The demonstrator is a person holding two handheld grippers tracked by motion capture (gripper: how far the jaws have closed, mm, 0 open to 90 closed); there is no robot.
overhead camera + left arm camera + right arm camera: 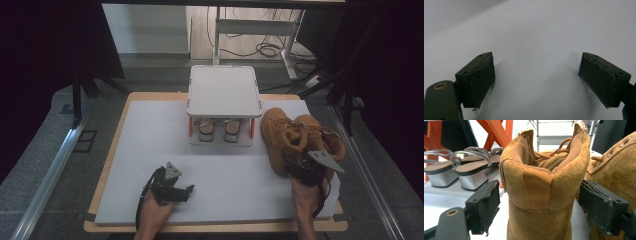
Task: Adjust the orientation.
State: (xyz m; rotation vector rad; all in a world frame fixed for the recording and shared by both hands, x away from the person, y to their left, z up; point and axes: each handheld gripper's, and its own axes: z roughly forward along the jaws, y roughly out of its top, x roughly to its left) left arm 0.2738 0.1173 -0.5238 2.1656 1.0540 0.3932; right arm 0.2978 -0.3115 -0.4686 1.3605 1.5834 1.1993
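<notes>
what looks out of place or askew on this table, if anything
Nothing is spilled or damaged. The two tan suede lace-up boots stand loose at the white table's right edge, angled apart rather than paired, while the silver-heeled sandals sit neatly on the small white shelf rack. The right gripper has its jaws open around one boot's heel.

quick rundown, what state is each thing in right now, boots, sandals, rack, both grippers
left boot: upright on the table, its heel collar between the right gripper's jaws, pads not touching it
right boot: upright, close beside the left boot
sandals: side by side on the rack's lower shelf
rack: top shelf bare
right gripper: open
left gripper: open, nothing between its jaws, over the white mat
</notes>
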